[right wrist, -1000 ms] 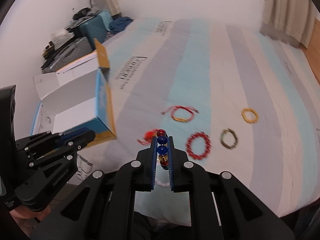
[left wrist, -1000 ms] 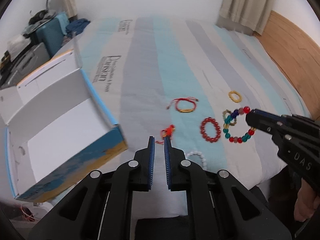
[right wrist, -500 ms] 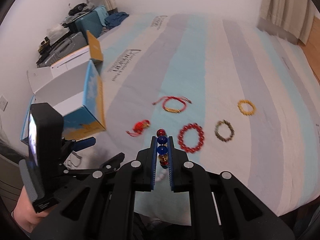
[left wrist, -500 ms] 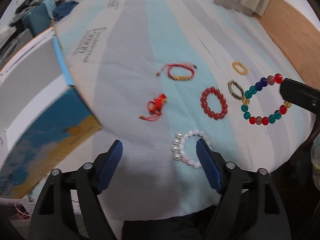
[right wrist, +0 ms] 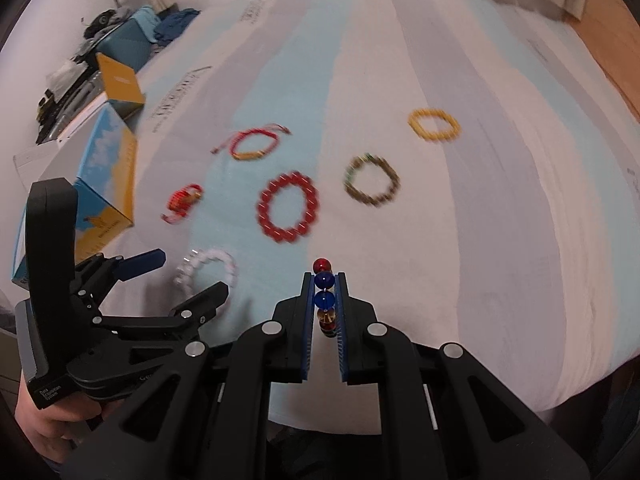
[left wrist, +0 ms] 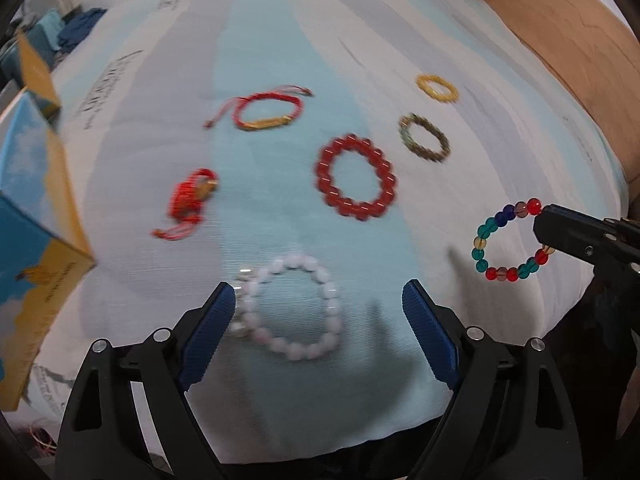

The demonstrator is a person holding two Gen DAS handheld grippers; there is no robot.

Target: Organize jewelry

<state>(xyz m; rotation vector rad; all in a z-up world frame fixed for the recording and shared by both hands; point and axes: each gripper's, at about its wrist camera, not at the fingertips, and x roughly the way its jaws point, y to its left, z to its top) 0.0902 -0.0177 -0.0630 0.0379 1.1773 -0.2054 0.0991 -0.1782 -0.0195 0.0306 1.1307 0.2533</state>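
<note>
The left hand-held gripper [left wrist: 316, 312] points steeply down at the striped bed [left wrist: 280, 32], its blue-padded jaws spread wide; they have just been opening, and nothing is clamped between them. The white pearl-like bead bracelet [left wrist: 289, 312] lies flat on the sheet between the two fingertips, its left edge just beside the left pad [left wrist: 208, 332], though blur hides whether they touch.

The right hand-held gripper [right wrist: 324, 300] has its jaws pressed together on the multicoloured glass-bead bracelet [right wrist: 323, 300], with red and blue beads sticking out past the fingertips. In the left wrist view this same bracelet [left wrist: 508, 240] hangs as an open ring of teal, red, blue and amber beads at 3 o'clock, pinched at its right side by the dark gripper tips.

On the bed, the dark red round-bead bracelet [left wrist: 356, 178] lies near the centre. At 1 o'clock from it sits the olive-brown small-bead bracelet [left wrist: 424, 138], and beyond that the yellow bead bracelet [left wrist: 436, 88]. At 10 o'clock lies the red cord bracelet with a gold bar [left wrist: 266, 112], and at 9 o'clock the bunched red knotted cord charm [left wrist: 190, 200]. The blue and yellow cardboard box [left wrist: 36, 220] stands at the bed's left edge.
</note>
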